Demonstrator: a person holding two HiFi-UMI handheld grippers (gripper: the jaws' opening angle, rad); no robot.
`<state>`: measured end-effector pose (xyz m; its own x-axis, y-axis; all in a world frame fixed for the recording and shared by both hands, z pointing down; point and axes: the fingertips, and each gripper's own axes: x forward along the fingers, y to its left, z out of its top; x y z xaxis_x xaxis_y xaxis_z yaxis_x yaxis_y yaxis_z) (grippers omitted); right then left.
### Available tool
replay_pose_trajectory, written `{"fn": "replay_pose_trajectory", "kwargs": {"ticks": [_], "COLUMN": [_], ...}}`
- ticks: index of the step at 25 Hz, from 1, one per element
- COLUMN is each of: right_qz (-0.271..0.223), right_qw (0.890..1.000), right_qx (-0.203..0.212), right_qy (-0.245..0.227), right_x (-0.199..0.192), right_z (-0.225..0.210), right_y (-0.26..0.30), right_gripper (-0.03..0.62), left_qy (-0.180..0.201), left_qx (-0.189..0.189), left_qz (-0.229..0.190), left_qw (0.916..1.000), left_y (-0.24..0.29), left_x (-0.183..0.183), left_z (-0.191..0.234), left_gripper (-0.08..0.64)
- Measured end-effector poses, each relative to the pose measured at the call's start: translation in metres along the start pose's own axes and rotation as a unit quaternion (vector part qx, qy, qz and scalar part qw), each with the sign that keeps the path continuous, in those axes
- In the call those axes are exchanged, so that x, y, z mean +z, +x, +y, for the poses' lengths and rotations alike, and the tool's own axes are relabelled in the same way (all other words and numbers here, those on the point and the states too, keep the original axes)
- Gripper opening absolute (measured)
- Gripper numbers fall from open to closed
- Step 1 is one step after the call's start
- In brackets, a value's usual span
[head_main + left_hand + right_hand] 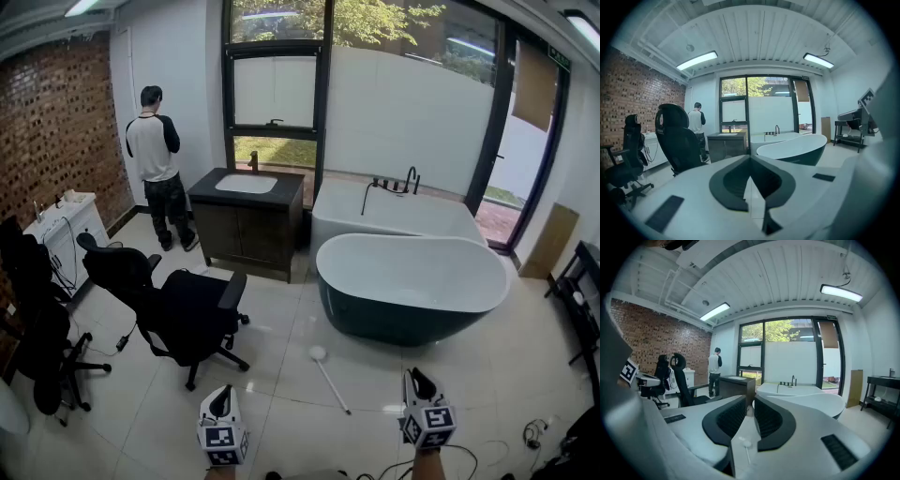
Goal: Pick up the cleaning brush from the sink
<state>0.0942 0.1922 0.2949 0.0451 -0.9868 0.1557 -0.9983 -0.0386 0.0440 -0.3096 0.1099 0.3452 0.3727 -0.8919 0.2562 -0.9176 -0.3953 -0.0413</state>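
The cleaning brush (328,375), white with a round head and a long thin handle, lies on the floor tiles between my two grippers and the dark tub. In the right gripper view the brush (747,444) shows through the slit below the jaws. The sink (246,183) sits in a dark vanity by the far window, far from both grippers. My left gripper (222,390) and right gripper (416,375) are held low at the near edge, both shut and empty. In their own views the left gripper (750,158) and right gripper (749,404) have their jaw tips together.
A person (157,159) stands left of the vanity, facing away. A black office chair (187,314) stands left of centre, more chairs (42,356) at far left. A dark oval bathtub (412,281) and a white tub (394,220) fill the right middle. Cables (534,433) lie at right.
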Motion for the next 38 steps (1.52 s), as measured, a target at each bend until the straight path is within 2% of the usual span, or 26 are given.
{"fn": "replay_pose_trajectory", "kwargs": {"ticks": [9,15,17,21,24,25,29,32,34,38], "right_qz": [0.018,0.035,0.047,0.05,0.062,0.067,0.091,0.107,0.118,0.16], "right_qw": [0.999,0.998,0.996,0.993,0.988,0.986,0.976,0.969,0.965,0.954], "right_qx": [0.012,0.035,0.051,0.092,0.128,0.141,0.187,0.211,0.222,0.235], "right_qy": [-0.03,-0.05,-0.062,-0.063,-0.066,-0.063,-0.064,-0.076,-0.08,-0.093], "right_x": [-0.007,-0.02,-0.023,-0.034,-0.057,-0.065,-0.094,-0.12,-0.138,-0.188], "right_z": [0.082,0.118,0.113,0.086,0.06,0.047,-0.005,-0.031,-0.039,-0.029], "right_y": [0.016,0.047,0.064,0.104,0.138,0.151,0.198,0.234,0.26,0.316], "right_gripper": [0.035,0.035,0.077,0.078,0.079,0.105,0.106,0.106,0.104,0.111], "left_qy": [-0.011,-0.003,0.01,0.035,0.04,0.041,0.039,0.039,0.042,0.039], "left_qx": [-0.015,-0.029,-0.038,-0.045,-0.034,-0.028,-0.004,-0.002,-0.007,-0.022], "left_qz": [-0.003,-0.012,-0.017,-0.014,-0.01,-0.007,0.0,0.003,0.009,0.022], "left_qw": [0.9998,0.9995,0.9991,0.9983,0.9985,0.9987,0.9992,0.9992,0.999,0.9988], "left_y": [-0.002,0.027,0.043,0.083,0.114,0.127,0.179,0.219,0.248,0.314], "left_x": [-0.029,-0.033,-0.022,-0.004,-0.001,0.001,0.005,0.001,-0.006,-0.039], "left_z": [0.064,0.085,0.071,0.027,-0.009,-0.024,-0.084,-0.119,-0.132,-0.129], "left_gripper": [0.003,0.003,0.003,0.003,0.003,0.003,0.005,0.006,0.035,0.035]}}
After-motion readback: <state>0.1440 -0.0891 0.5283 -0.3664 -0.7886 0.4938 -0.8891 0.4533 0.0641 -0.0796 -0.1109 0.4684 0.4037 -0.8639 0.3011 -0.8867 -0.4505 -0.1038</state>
